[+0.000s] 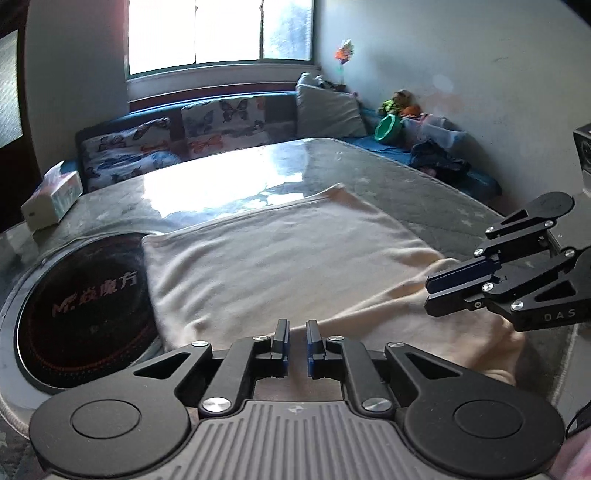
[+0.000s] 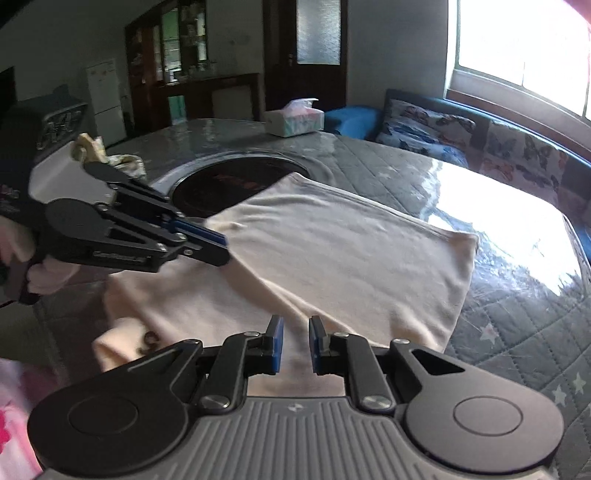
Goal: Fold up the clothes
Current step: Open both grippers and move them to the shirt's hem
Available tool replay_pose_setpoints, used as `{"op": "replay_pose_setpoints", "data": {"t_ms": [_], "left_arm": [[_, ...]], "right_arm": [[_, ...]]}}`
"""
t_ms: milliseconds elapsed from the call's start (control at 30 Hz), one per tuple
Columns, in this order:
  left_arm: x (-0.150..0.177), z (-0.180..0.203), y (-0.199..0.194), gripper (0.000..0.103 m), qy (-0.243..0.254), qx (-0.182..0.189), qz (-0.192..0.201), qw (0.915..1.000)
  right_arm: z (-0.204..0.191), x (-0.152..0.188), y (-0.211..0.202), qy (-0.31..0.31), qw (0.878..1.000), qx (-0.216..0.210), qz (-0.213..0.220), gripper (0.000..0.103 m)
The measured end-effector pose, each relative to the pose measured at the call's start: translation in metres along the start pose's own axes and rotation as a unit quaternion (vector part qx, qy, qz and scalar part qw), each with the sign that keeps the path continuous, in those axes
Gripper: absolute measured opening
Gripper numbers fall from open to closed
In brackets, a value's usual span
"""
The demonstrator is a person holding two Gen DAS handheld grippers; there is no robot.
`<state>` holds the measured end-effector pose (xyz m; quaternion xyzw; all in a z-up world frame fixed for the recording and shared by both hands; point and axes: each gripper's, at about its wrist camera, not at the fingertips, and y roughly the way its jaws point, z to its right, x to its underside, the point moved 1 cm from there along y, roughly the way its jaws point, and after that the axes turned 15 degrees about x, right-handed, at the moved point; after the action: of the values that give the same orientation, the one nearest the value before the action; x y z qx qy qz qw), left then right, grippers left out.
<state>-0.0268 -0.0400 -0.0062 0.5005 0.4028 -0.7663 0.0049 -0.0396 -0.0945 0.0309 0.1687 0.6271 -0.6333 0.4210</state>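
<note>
A cream garment (image 1: 280, 266) is lying folded on the table (image 2: 517, 314), spreading from the near edge toward the middle, with its left side overlapping the round dark cooktop (image 1: 81, 299) sunk into the tabletop. The left gripper (image 1: 296, 345) is hovering low over the garment's near edge, its blue-padded fingers (image 1: 282, 343) parted by a narrow gap and gripping nothing. The right gripper (image 2: 296, 341) is likewise hanging over the near part of the cloth, jaws slightly apart and released, with fabric showing through the gap. A tissue box (image 2: 294, 120) is sitting near the table's far left edge. Butterfly-print cushions (image 1: 162, 142) are lining the bench beyond the far edge, under the window (image 1: 221, 33).
</note>
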Motion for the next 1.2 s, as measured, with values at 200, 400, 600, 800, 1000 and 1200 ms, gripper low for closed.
{"op": "replay_pose_setpoints", "data": {"t_ms": [200,400,600,800,1000,1200], "left_arm": [[0.008,0.014,-0.001,0.010,0.015,0.010,-0.010,0.9998],[0.019,0.025,-0.007,0.014,0.029,0.011,-0.013,0.9994],[0.026,0.028,-0.008,0.016,0.030,0.008,-0.019,0.9993],[0.027,0.030,-0.015,0.025,0.027,-0.001,-0.021,0.9994],[0.029,0.035,-0.025,0.049,0.024,-0.013,-0.017,0.9995],[0.033,0.040,-0.033,0.063,0.022,-0.018,-0.009,0.9996]], "right_arm": [[-0.003,0.016,-0.010,0.000,1.000,-0.005,-0.016,0.016],[-0.003,0.029,-0.015,0.011,1.000,0.005,-0.019,0.016],[-0.005,0.036,-0.015,0.014,1.000,0.009,-0.021,0.017],[-0.007,0.036,-0.017,0.009,1.000,0.014,-0.018,0.022],[-0.010,0.033,-0.024,0.010,1.000,0.022,-0.007,0.037],[-0.012,0.034,-0.031,0.016,0.999,0.031,0.003,0.054]]}}
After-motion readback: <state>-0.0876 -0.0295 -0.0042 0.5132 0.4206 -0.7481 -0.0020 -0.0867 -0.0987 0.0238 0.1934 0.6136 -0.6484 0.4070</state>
